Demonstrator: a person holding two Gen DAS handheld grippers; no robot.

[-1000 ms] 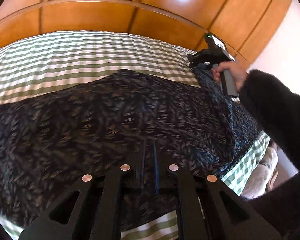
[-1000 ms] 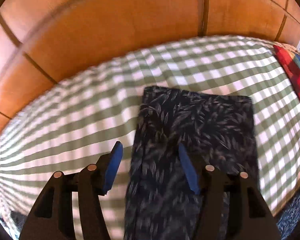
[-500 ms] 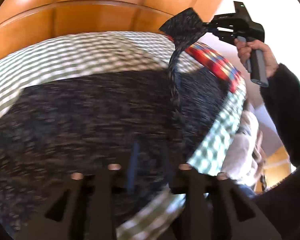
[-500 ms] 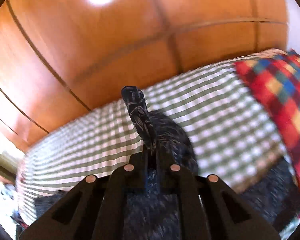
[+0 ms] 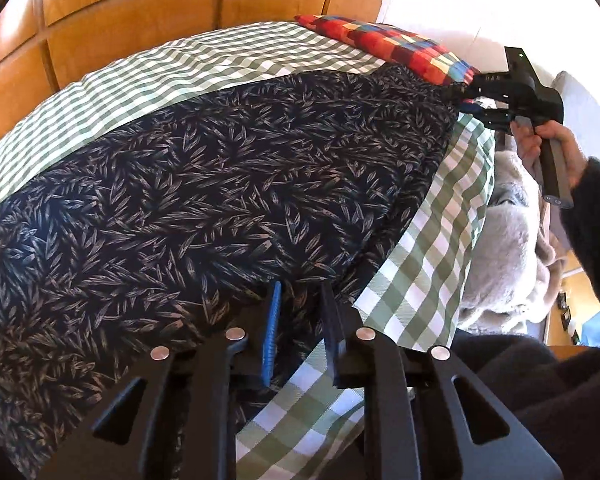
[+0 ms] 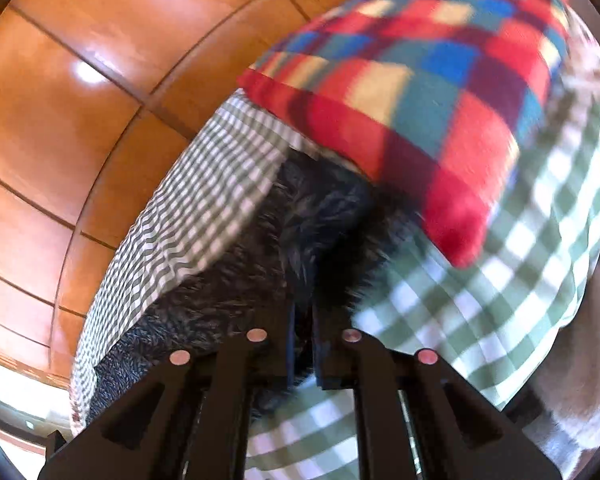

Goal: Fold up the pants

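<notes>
The right gripper (image 5: 460, 98), at the right edge of the left wrist view, is pinched on a corner of the pants (image 5: 220, 184) beside the patchwork pillow (image 5: 400, 46); its jaws have just eased slightly wider with cloth between them. The left gripper (image 5: 300, 328), bottom centre, stands narrowly parted over the near hem, its jaws just closing; whether the pads press the cloth cannot be told. The dark leaf-print pants lie spread across the checked bedsheet (image 5: 160, 72), filling mid-frame. One fold appears laid over; further folding likely remains.
</notes>
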